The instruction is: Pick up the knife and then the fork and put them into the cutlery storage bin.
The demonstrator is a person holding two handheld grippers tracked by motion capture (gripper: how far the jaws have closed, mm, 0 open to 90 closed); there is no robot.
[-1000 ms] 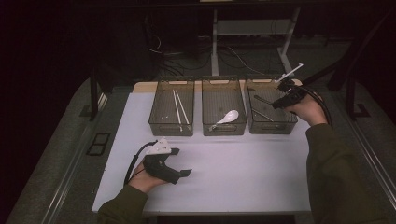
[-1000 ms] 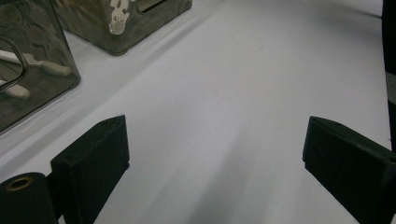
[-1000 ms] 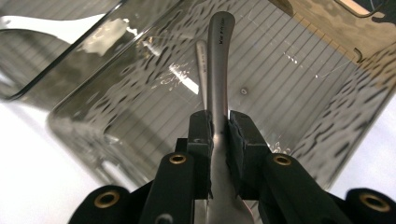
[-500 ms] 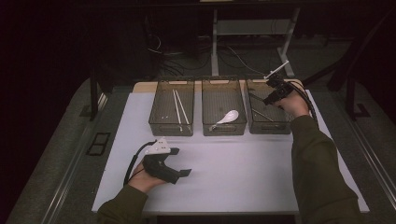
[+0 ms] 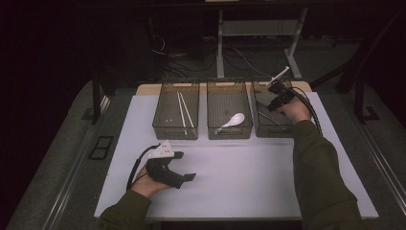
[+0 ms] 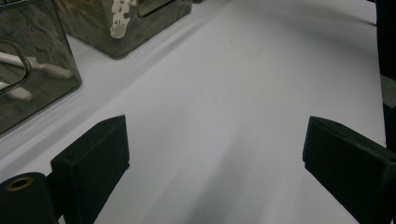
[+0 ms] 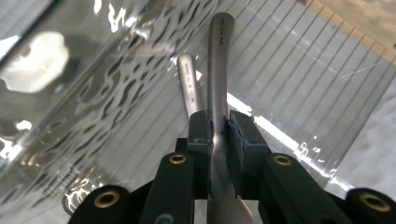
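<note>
My right gripper is shut on the handle of a metal utensil that points down into the right clear bin. In the high view the right gripper hangs over that bin's far half. A second metal utensil lies on the bin's floor just beside the held one. My left gripper rests on the white table near its front left, and its jaws stand wide open with bare table between them.
Three clear bins stand in a row at the back of the white table. The left bin holds chopsticks; the middle bin holds a white spoon. Dark floor and table legs lie beyond.
My right hand has moved left and down over the right bin, still gripping the metal utensil. The left hand has stayed where it was.
</note>
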